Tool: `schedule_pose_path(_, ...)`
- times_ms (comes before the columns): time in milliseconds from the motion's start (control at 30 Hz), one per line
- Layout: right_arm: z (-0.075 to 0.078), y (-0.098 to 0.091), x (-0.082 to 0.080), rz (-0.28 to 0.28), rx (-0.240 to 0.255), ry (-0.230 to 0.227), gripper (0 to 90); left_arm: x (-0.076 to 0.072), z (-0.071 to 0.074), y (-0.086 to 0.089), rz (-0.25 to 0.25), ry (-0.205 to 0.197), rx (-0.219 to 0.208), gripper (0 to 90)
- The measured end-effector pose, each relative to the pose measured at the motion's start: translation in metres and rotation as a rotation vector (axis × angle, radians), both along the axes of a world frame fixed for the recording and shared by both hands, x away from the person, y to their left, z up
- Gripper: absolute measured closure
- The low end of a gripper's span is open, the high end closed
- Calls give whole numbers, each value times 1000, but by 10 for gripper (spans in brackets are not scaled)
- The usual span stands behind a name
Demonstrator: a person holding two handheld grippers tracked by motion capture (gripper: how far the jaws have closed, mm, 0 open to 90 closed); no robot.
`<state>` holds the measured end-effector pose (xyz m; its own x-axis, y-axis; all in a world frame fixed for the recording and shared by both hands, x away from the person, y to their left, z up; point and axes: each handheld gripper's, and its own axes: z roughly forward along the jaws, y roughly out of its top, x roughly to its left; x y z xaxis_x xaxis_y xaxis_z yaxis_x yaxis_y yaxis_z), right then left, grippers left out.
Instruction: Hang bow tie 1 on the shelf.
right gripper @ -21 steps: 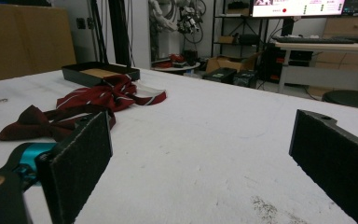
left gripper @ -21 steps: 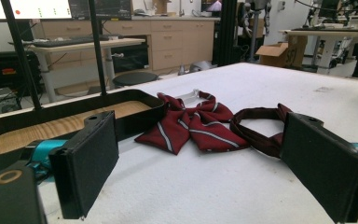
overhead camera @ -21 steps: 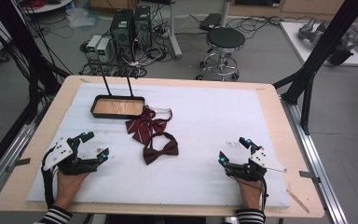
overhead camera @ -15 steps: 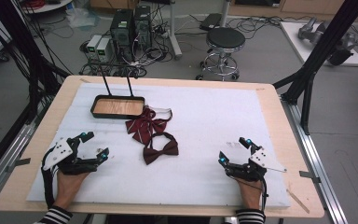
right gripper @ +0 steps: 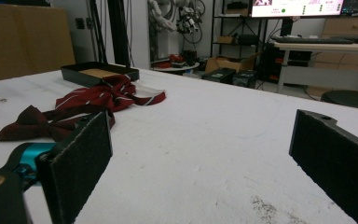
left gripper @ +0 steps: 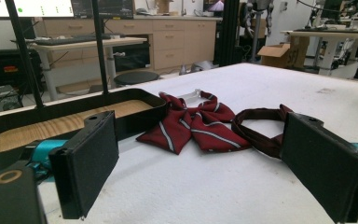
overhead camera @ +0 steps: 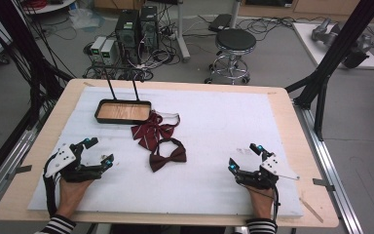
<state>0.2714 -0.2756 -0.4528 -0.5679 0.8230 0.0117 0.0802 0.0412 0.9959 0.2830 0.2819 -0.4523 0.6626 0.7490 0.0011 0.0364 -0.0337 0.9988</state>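
Right now we hold the left gripper near the surface's front-left corner and the right gripper near its front-right corner, each with its fingers spread wide apart and nothing between them. Between them, toward the middle, lies the plain dark-red bow tie, with the striped red bow tie just behind it, touching the black tray that sits toward the far-left edge.
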Motion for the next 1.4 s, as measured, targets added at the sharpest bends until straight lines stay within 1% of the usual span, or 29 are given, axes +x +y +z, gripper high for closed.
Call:
schedule_pose_path(167,0,1,0,1,-1,1,50,0,0,0,10,8,-1,121)
schedule_pose_path(267,0,0,0,1,0,0,49,1,1,0,2,14,1,121)
schedule_pose_path(300,0,0,0,1,0,1,50,2,5,0,1,17,0,121)
schedule_pose_path(333,0,0,0,1,0,1,50,2,5,0,1,17,0,121)
schedule_pose_path(500,0,0,0,2,0,1,49,8,23,-3,-14,25,13,121)
schedule_pose_path(600,0,0,0,2,0,1,50,13,34,-7,-25,39,43,121)
schedule_pose_path(667,0,1,0,1,-1,1,50,16,40,-10,-38,47,51,121)
schedule_pose_path(767,0,0,0,2,1,0,49,24,51,-15,-57,72,72,121)
schedule_pose_path(800,0,0,0,2,1,2,49,28,58,-18,-64,79,84,121)
schedule_pose_path(833,0,0,0,1,-1,-6,50,28,58,-18,-64,79,84,121)
schedule_pose_path(900,0,0,0,1,3,3,49,32,65,-23,-69,81,97,122)
schedule_pose_path(967,0,0,0,1,5,4,49,36,71,-27,-75,86,122,122)
schedule_pose_path(1067,0,0,0,2,6,5,50,43,79,-34,-86,109,175,123)
schedule_pose_path(1133,0,0,0,2,6,5,50,46,82,-38,-94,117,190,123)
schedule_pose_path(1300,0,0,0,1,7,6,49,57,89,-48,-125,154,237,124)
schedule_pose_path(1400,0,0,0,0,8,5,49,65,93,-55,-141,177,254,126)
